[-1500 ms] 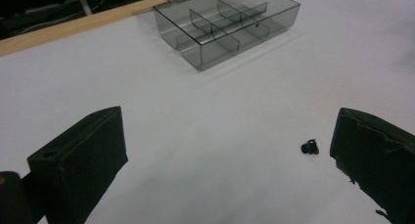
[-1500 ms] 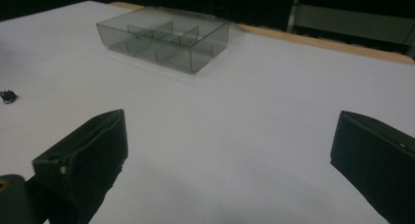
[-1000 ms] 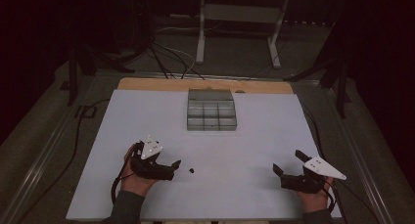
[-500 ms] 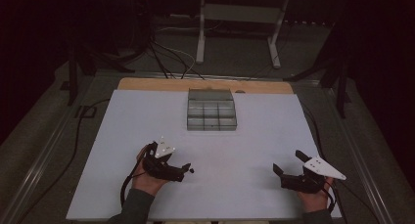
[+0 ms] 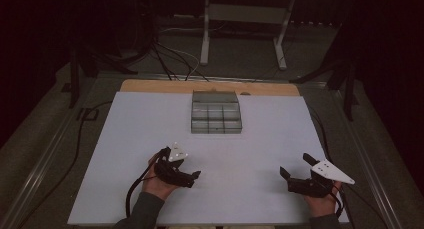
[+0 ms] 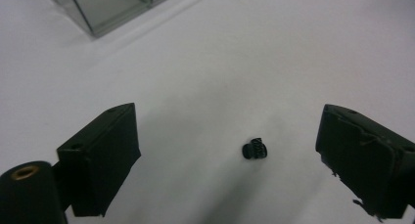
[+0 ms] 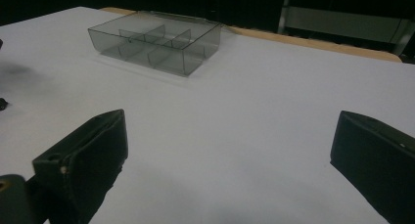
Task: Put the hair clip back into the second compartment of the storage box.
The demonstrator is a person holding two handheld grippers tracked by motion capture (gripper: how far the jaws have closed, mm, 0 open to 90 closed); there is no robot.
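Left gripper (image 5: 196,175): held low over the white table top in the person's left hand, near the front edge and left of the middle in the high view; its 2 jaws stand wide apart and have just been closing a little, with a small black part between them that neither jaw touches.
Small black part (image 6: 254,149): lies flat on the white sheet, in the gap between the left gripper's jaws in the left gripper view, nearer the right-hand jaw than the left-hand one, apart from both; too small to tell its exact form, though it looks ribbed.
Right gripper (image 5: 284,175): rests near the front right corner of the table in the person's right hand, well apart from the left gripper; in the right gripper view its 2 jaws are spread wide with nothing but bare sheet between them.
Clear box (image 5: 216,112): a see-through tray split into compartments, 3 across, standing toward the far middle of the table, well apart from both grippers; the right gripper view shows it upright, its dividers visible through the walls.
Table (image 5: 125,139): covered with a white sheet, with a strip of bare wood showing along the far edge behind the box.
Cables (image 5: 134,194): a black one loops from the left gripper back along the sleeve; another trails from the right gripper off the table's right side.
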